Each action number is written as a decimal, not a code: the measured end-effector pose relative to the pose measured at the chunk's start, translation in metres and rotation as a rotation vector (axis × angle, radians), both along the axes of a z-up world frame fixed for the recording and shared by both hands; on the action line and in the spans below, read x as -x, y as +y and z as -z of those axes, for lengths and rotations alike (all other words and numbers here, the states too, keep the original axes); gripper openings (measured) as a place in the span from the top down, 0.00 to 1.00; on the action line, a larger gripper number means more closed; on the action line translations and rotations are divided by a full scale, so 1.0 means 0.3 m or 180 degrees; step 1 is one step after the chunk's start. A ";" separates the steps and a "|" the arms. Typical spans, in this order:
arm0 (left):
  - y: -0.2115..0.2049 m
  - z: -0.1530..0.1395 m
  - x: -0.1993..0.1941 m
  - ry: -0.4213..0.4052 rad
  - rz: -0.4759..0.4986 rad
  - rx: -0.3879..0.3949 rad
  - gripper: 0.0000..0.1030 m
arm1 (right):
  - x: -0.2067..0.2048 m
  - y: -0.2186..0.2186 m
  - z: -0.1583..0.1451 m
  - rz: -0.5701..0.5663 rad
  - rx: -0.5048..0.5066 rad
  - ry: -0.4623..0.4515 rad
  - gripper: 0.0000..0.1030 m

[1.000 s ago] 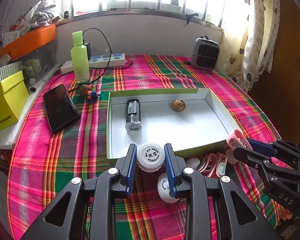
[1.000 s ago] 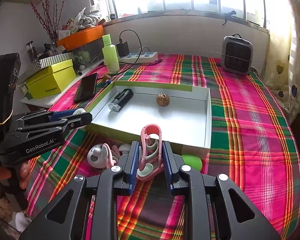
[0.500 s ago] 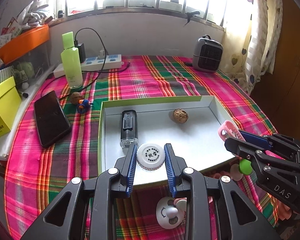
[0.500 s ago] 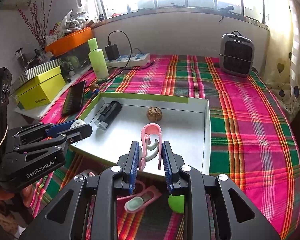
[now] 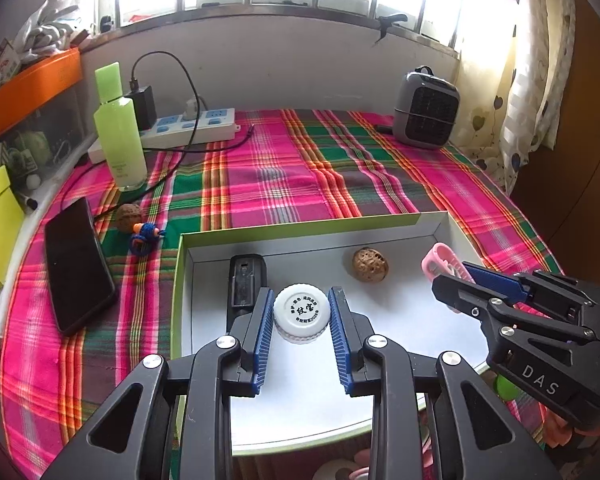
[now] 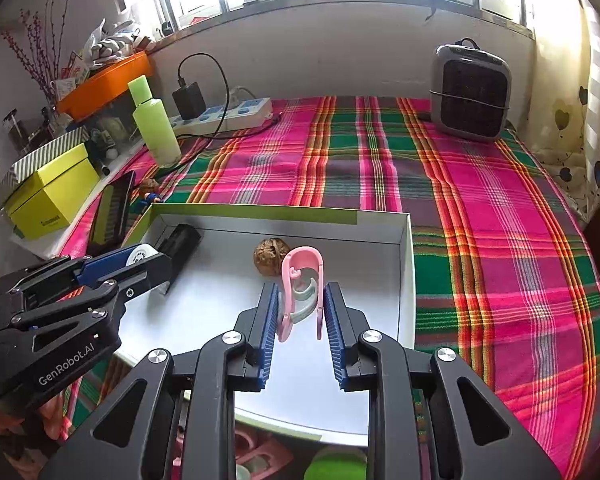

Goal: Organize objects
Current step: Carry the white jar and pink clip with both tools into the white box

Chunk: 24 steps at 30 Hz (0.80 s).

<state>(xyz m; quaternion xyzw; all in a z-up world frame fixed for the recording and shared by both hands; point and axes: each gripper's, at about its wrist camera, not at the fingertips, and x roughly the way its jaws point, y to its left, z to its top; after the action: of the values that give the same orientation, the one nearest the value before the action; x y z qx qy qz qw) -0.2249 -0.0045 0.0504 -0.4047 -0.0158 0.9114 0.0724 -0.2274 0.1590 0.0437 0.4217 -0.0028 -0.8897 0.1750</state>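
Observation:
My left gripper (image 5: 302, 314) is shut on a small white round jar (image 5: 302, 312) with black print on its lid, held over the white box (image 5: 440, 222) with a green rim. My right gripper (image 6: 300, 310) is shut on a pink clip (image 6: 302, 280), also above the box floor. Inside the box lie a black rectangular device (image 5: 246, 280) at the left and a walnut (image 5: 370, 265) near the back. The right gripper with its pink clip (image 5: 440, 260) shows at the right of the left wrist view; the left gripper (image 6: 140, 258) shows at the left of the right wrist view.
A plaid cloth (image 5: 300, 176) covers the table. Left of the box lie a black phone (image 5: 76, 264), a second walnut (image 5: 129, 216) and a small blue toy (image 5: 144, 236). At the back stand a green bottle (image 5: 120, 132), a power strip (image 5: 188, 128) and a grey heater (image 5: 426, 110). Pink items (image 6: 260, 452) and a green ball (image 6: 332, 466) lie in front of the box.
Both grippers moved forward from the near side of the box to above its floor, carrying the jar and the pink clip. The loose items on the cloth slid below them.

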 end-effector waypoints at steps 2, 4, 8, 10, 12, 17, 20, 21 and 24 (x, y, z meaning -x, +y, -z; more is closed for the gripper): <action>0.008 0.006 0.023 -0.0002 0.0011 0.0024 0.75 | 0.022 -0.004 0.013 0.0004 -0.0025 -0.0029 0.76; 0.009 0.017 0.044 -0.0061 0.0014 -0.0003 0.75 | 0.043 -0.005 0.027 0.0022 -0.0044 -0.0056 0.76; 0.011 0.037 0.074 -0.0100 -0.0001 -0.0014 0.75 | 0.076 0.002 0.051 0.0058 -0.0054 -0.0107 0.76; 0.011 0.047 0.089 -0.0126 -0.0015 -0.0004 0.75 | 0.088 0.003 0.059 0.0065 -0.0061 -0.0126 0.76; 0.015 0.055 0.099 -0.0126 -0.0014 0.0026 0.75 | 0.096 0.000 0.063 0.0063 -0.0074 -0.0129 0.76; 0.020 0.074 0.126 -0.0184 -0.0006 0.0001 0.75 | 0.113 -0.007 0.070 0.0068 -0.0098 -0.0136 0.76; 0.023 0.079 0.136 -0.0199 -0.0006 0.0007 0.75 | 0.120 -0.009 0.071 0.0071 -0.0108 -0.0141 0.76; 0.024 0.082 0.138 -0.0205 -0.0001 0.0011 0.75 | 0.122 -0.009 0.072 0.0071 -0.0110 -0.0143 0.76; 0.024 0.089 0.145 -0.0222 -0.0011 0.0004 0.75 | 0.127 -0.010 0.071 0.0084 -0.0107 -0.0145 0.76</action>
<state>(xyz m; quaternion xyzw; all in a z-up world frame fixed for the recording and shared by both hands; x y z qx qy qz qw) -0.2684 0.0026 0.0238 -0.4362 -0.0184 0.8969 0.0700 -0.2654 0.1559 0.0222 0.4447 0.0025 -0.8820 0.1560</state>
